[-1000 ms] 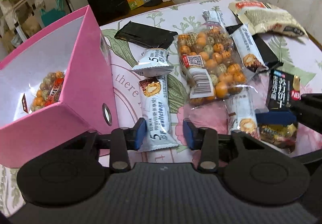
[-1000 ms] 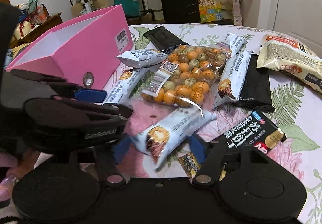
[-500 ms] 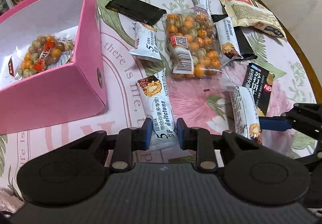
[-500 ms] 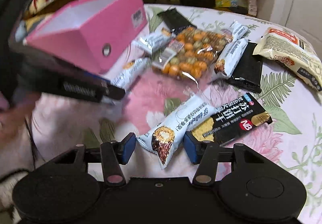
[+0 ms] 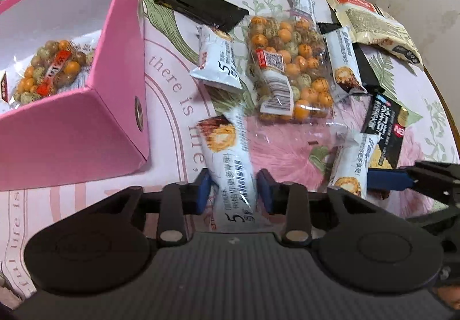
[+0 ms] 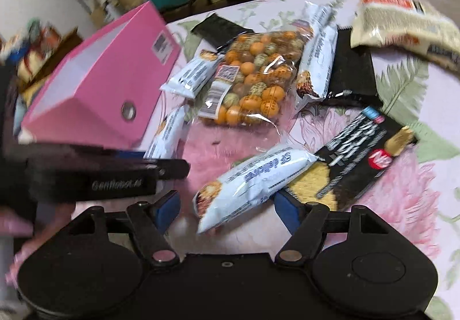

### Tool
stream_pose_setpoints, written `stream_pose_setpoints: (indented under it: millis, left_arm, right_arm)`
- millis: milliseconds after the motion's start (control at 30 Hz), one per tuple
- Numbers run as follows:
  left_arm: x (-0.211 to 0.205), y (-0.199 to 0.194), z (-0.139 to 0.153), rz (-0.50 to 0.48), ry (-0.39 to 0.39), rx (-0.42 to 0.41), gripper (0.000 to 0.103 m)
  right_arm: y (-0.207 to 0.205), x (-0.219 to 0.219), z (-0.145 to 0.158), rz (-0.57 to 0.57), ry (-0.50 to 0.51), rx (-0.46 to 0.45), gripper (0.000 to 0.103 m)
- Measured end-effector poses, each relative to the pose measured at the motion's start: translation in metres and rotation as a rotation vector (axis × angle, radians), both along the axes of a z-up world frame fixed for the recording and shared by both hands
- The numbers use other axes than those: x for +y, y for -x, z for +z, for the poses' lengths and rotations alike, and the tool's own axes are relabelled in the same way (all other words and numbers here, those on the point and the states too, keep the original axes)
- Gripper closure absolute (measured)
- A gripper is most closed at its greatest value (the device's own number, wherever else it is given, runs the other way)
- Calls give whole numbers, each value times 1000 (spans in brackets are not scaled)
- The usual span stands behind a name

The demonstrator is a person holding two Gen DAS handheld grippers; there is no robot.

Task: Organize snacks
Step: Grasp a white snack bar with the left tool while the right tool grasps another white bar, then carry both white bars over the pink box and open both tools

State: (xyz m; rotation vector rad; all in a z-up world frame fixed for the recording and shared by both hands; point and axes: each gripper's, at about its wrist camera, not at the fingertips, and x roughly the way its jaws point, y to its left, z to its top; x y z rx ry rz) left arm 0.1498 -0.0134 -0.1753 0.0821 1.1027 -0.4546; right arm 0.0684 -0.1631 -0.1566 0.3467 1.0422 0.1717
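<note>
Left tongs (image 5: 233, 187) parted narrowly; right tongs (image 6: 225, 206) spread wide, both low.

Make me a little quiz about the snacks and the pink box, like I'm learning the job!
1. True or false: the pink box already holds a bag of round snacks.
2. What lies between the right hand-held gripper's open fingers? A) white snack bar B) banana C) spoon
3. What colour are the left hand-held gripper's fingertips?
Key: 1 true; 2 A; 3 blue.
</note>
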Motion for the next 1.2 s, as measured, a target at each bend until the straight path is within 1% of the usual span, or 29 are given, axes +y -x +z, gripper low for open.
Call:
stream_pose_setpoints:
  millis: [33, 67, 167, 233, 333, 467, 567, 767, 867, 933, 1033, 1200]
  left_arm:
    - [1, 0, 1, 4, 6, 4, 77]
    - [3, -1, 2, 11, 20, 15, 78]
    - [8, -3, 1, 21, 43, 50, 79]
    - [10, -2, 2, 28, 48, 62, 79]
    - [11, 2, 9, 21, 51, 64, 79]
    - [11, 9, 22, 9, 37, 66, 79]
    - [11, 16, 32, 2, 26, 74, 79]
    - [14, 33, 47, -12, 33, 76, 79]
    - [15, 42, 50, -16, 22, 58, 79]
    - [18, 46, 48, -7, 9, 68, 79]
    - [25, 52, 48, 7, 12, 72, 79]
    - [36, 61, 58, 23, 22, 67, 79]
  right_arm:
    - [-2, -1, -4, -13, -12, 10, 27]
    - [-1, -1, -6, -25, -18, -1, 27]
    - [4, -7, -7, -71, -36, -18, 41]
    - [6, -16, -8, -104, -64, -11, 62]
    - [9, -29, -7, -111, -110, 6, 68]
    - [18, -27, 1, -74, -62, 24, 70]
    - [24, -22, 8, -48, -46, 44, 71]
    - [37, -18, 23, -3, -27, 65, 72]
    - [44, -15, 33, 34, -4, 59, 72]
    - [48, -12, 40, 54, 18, 55, 72]
    - [51, -9, 48, 89, 33, 44, 72]
    - [53, -1, 66, 163, 50, 17, 74]
